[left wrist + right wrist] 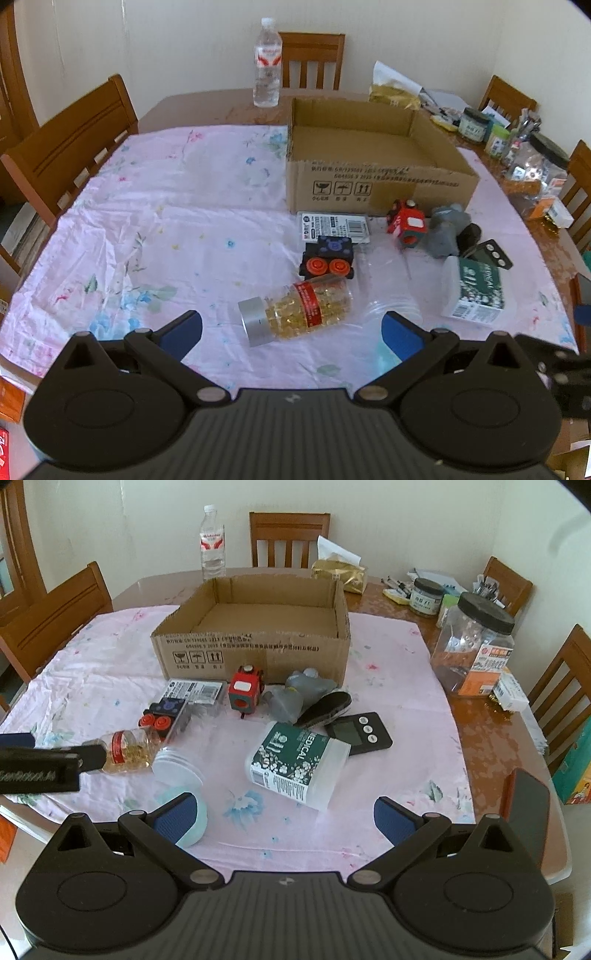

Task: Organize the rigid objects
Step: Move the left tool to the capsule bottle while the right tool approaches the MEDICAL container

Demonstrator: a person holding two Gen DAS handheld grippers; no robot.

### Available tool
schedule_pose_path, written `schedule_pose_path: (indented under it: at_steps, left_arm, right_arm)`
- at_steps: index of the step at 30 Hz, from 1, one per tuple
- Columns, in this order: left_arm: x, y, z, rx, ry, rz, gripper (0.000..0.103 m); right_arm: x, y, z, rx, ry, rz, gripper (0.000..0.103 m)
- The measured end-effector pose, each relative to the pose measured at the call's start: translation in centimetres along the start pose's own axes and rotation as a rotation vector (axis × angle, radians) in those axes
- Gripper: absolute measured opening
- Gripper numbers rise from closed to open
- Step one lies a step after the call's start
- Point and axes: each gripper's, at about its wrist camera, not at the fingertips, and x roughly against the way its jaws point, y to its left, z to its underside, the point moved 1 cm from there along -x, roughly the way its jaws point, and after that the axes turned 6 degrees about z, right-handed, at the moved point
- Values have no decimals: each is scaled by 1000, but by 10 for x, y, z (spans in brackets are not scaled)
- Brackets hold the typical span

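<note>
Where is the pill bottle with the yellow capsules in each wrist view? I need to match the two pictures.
Left wrist: the pill bottle lies on its side at lower centre, just ahead of the open left hand-held gripper.
Right wrist: the same bottle sits at the left edge, partly behind the left hand-held gripper.
Shared landmark: the cardboard box.

A water bottle (266, 64) stands at the desk's (207, 105) far edge, upper centre, wooden chairs (70, 147) around it.
</note>
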Motion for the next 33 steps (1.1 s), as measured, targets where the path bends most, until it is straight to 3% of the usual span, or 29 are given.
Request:
schedule_pose_path:
  at_steps: [14,33]
  left_arm:
    - [-74,-2,-19,-44,47,-38,102]
    - [-71,27,12,-47,96,-22,103]
  right_arm:
    - [-42,-9,-13,1,71,11,103]
    - [-89,-8,-45,-77,79,38,103]
